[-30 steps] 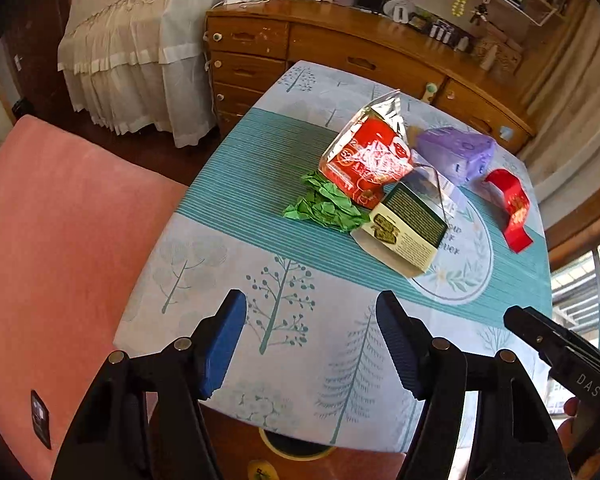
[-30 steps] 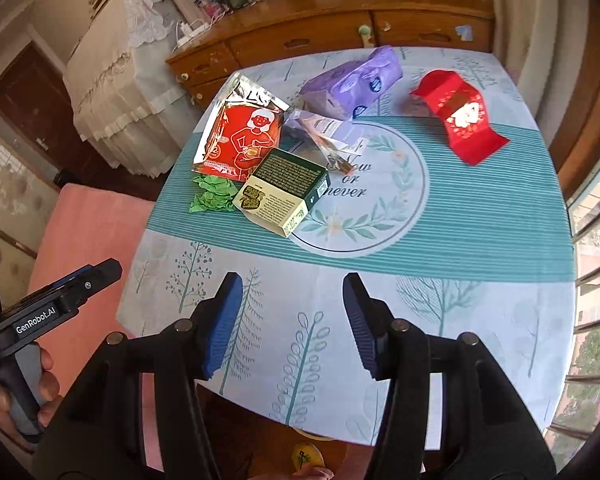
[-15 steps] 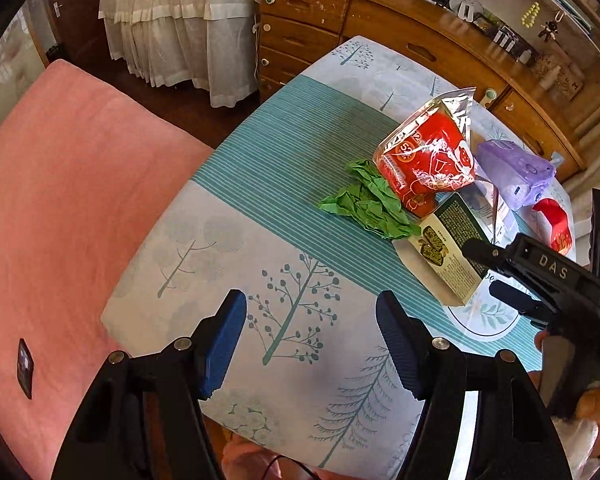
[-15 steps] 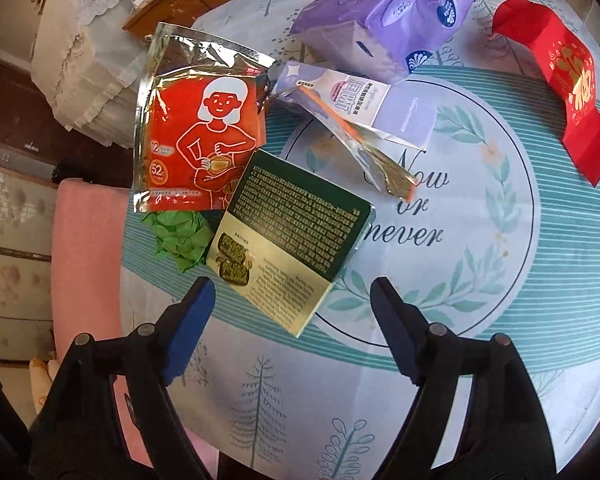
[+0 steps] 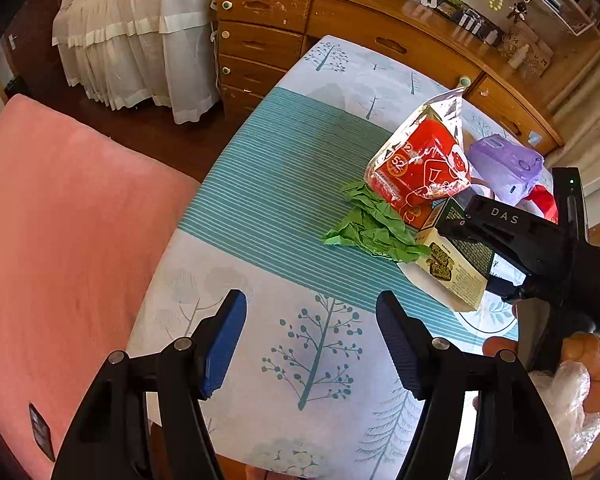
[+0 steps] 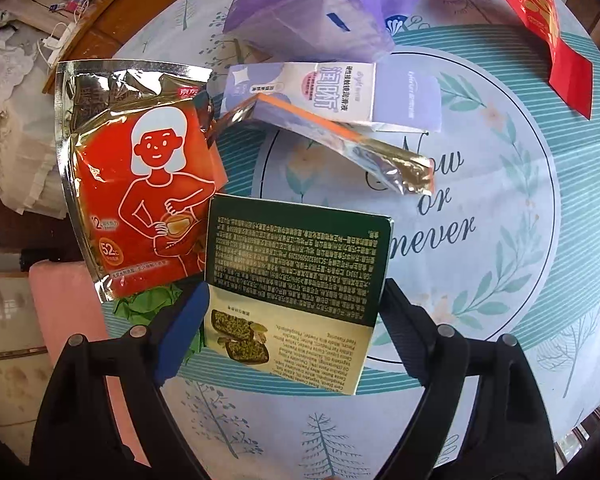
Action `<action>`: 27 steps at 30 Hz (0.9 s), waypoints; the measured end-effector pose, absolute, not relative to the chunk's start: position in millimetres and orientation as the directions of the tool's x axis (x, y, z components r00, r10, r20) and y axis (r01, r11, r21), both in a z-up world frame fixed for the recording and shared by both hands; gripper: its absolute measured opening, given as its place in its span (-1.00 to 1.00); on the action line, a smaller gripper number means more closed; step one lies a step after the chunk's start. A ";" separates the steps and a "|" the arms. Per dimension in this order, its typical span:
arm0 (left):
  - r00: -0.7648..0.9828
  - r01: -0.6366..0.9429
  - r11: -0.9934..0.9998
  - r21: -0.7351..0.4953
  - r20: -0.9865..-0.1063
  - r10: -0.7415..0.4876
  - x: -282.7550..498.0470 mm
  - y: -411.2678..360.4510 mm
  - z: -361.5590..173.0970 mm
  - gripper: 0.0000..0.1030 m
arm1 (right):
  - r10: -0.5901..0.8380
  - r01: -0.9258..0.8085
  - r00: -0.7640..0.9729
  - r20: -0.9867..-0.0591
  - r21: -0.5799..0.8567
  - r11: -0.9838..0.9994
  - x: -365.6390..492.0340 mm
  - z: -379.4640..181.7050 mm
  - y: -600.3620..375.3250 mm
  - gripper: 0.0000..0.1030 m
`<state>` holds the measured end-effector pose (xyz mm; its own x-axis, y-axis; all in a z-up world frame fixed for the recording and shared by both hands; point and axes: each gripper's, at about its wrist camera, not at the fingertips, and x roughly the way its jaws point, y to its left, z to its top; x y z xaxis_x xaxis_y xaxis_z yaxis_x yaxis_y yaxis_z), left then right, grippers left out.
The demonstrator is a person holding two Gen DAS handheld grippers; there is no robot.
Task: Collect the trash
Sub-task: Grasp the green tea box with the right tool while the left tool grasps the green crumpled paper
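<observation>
1. My right gripper [image 6: 289, 320] had dropped from high above the table onto the dark green and cream cardboard snack box [image 6: 295, 280]; its jaws had just been opening and straddled it unpinched.
2. My left gripper [image 5: 310, 344] hovered spread and empty over the tree-print tablecloth [image 5: 259, 184].
3. I judged the pickup imminent.

Bright daylight floods both views, strongest on the tabletop [image 5: 283, 184] side farthest from the pink cushion [image 5: 59, 240], where the cloth washes pale. The silver edge of the red foil pouch [image 6: 139, 184] throws sharp glints, and the wooden dresser [image 5: 340, 20] beyond the tabletop shines with glare. Both pictures are sharp at centre, but the fisheye bends straight edges and the corners fall into black vignette.
</observation>
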<state>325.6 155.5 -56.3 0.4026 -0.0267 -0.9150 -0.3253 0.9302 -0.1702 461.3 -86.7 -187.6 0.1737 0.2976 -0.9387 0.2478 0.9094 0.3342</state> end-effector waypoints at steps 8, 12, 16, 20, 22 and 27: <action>0.391 -0.309 0.935 -0.176 -0.919 -0.044 318.1 170.4 -64.3 0.34 | 0.199 0.235 0.245 -0.949 0.257 0.937 470.6 -193.7 -53.6 0.78; 0.384 -0.313 0.933 -0.177 -0.922 -0.046 312.4 172.7 -68.2 0.34 | 0.177 0.206 0.256 -0.950 0.233 0.950 472.9 -202.1 -29.8 0.88; 0.380 -0.314 0.934 -0.172 -0.924 -0.042 311.7 174.2 -70.0 0.34 | 0.157 0.167 0.216 -0.964 0.195 0.966 482.1 -210.0 -12.3 0.92; 0.381 -0.309 0.936 -0.165 -0.924 -0.037 317.6 171.5 -70.1 0.34 | 0.169 0.157 0.215 -0.962 0.205 0.966 487.4 -212.4 -7.8 0.78; 0.381 -0.303 0.939 -0.165 -0.924 -0.039 322.8 168.9 -70.6 0.34 | 0.185 0.125 0.236 -0.954 0.219 0.968 484.9 -208.6 -5.1 0.12; 0.380 -0.284 0.943 -0.172 -0.923 -0.054 348.0 161.3 -72.8 0.34 | 0.191 0.086 0.226 -0.955 0.215 0.973 484.4 -206.6 -0.8 -0.45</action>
